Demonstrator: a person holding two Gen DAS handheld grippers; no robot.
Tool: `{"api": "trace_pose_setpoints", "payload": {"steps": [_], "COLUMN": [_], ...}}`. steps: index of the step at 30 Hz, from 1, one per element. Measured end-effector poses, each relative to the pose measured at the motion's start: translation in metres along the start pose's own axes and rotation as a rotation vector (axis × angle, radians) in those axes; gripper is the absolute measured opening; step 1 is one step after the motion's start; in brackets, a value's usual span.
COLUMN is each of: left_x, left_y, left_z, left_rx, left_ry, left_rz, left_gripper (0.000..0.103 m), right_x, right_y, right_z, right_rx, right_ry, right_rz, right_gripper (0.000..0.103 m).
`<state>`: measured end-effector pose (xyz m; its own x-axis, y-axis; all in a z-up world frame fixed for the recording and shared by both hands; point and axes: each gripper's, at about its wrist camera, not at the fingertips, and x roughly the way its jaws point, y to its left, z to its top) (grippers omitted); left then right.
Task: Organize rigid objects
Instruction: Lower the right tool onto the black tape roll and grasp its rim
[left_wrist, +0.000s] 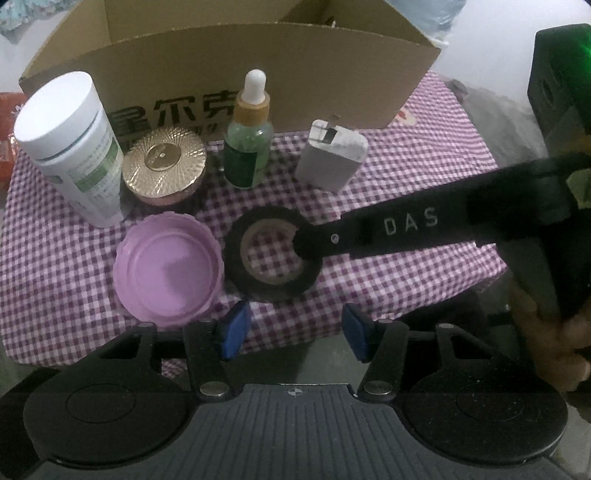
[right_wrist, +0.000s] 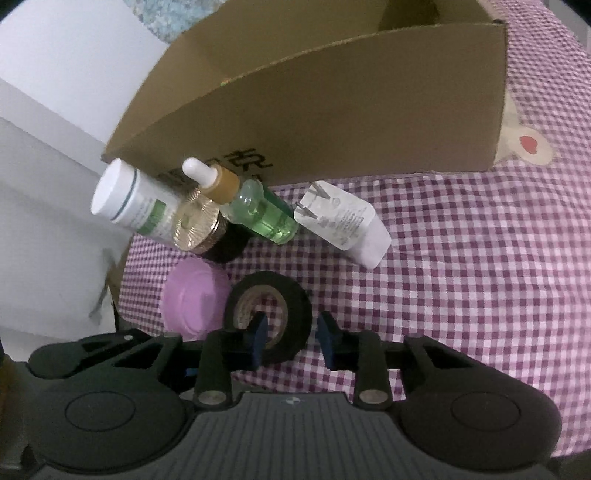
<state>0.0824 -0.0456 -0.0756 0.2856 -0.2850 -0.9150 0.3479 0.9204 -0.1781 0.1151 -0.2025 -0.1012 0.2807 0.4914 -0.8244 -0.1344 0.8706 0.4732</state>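
Observation:
A black tape roll lies flat on the purple checked cloth. My right gripper straddles the roll's near wall, one blue pad inside the hole and the other outside. Small gaps show at both pads, so it is open. In the left wrist view one of its black fingers reaches in from the right over the roll's rim. My left gripper hangs open just short of the roll, with nothing between its pads. A purple lid lies against the roll's left side.
Behind the roll stand a white bottle, a gold-lidded jar, a green dropper bottle and a white charger plug. An open cardboard box stands at the back. A person's hand holds the right gripper.

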Motion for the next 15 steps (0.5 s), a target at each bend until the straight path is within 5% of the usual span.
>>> {"api": "trace_pose_setpoints", "payload": {"steps": [15], "left_x": [0.033], "left_y": [-0.008], "left_z": [0.024], "left_rx": [0.019], "left_ry": [0.03], "left_rz": [-0.053], "left_gripper": [0.054], "right_x": [-0.009], "right_y": [-0.018], "right_z": [-0.001], "right_rx": [0.041], "right_ry": [-0.01], "right_rz": [-0.008], "right_gripper": [0.019]}}
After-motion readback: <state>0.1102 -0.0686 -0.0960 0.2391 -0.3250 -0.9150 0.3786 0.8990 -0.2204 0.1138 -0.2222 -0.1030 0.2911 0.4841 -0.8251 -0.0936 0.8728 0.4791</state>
